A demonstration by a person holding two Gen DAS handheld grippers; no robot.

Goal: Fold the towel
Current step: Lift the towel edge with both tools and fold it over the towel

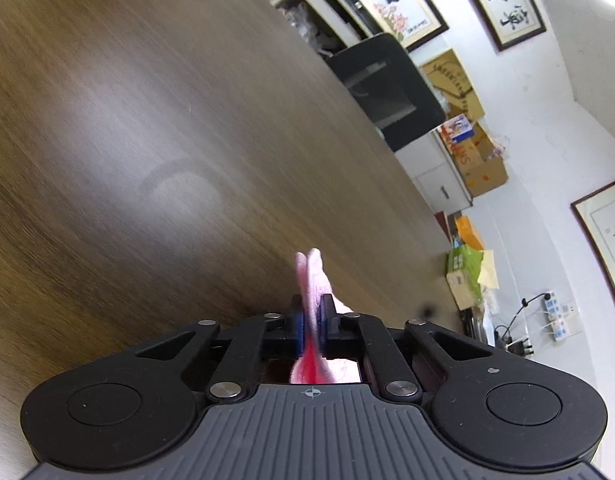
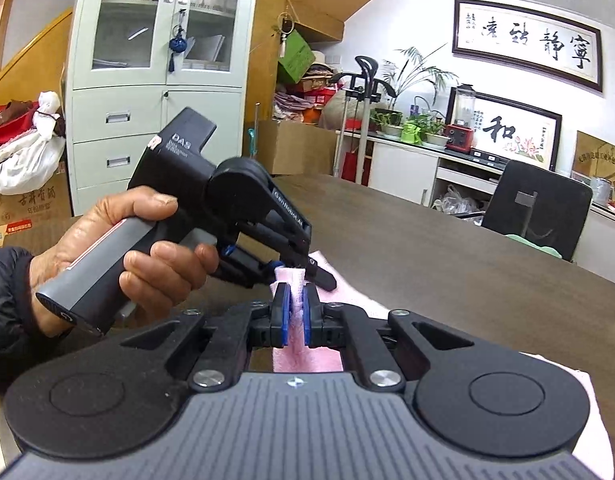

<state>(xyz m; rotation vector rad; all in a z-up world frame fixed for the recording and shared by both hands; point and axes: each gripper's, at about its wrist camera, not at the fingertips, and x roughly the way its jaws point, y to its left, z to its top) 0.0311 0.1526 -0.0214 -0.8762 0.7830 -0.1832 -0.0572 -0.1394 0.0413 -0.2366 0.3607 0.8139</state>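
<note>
Right gripper (image 2: 294, 312) up close, blue-padded fingers (image 2: 282, 314) clamped tight on a bunched pink towel (image 2: 307, 356), cloth squeezed up between the pads and spreading down beneath the body onto the dark wooden table (image 2: 447, 248). Just beyond, only in the right wrist view: left hand (image 2: 127, 256) wrapped round the grey handle, left gripper (image 2: 297, 270) angled down, fingers pinched on the same pink fold, almost touching the right pair. More towel lying flat at far right edge.

Over to the left wrist view: left gripper (image 1: 311, 320) fingers (image 1: 296, 326) shut narrow on a thin pink ridge of towel (image 1: 313, 276), red stripe showing below. No second gripper seen here, just tilted bare table (image 1: 147, 140).

Further back, black chair (image 2: 535, 208) at the table's far edge, cardboard boxes, pale green cabinet (image 2: 159, 80), potted plants (image 2: 407, 120) on the counter, framed calligraphy (image 2: 527, 42) on the wall.
</note>
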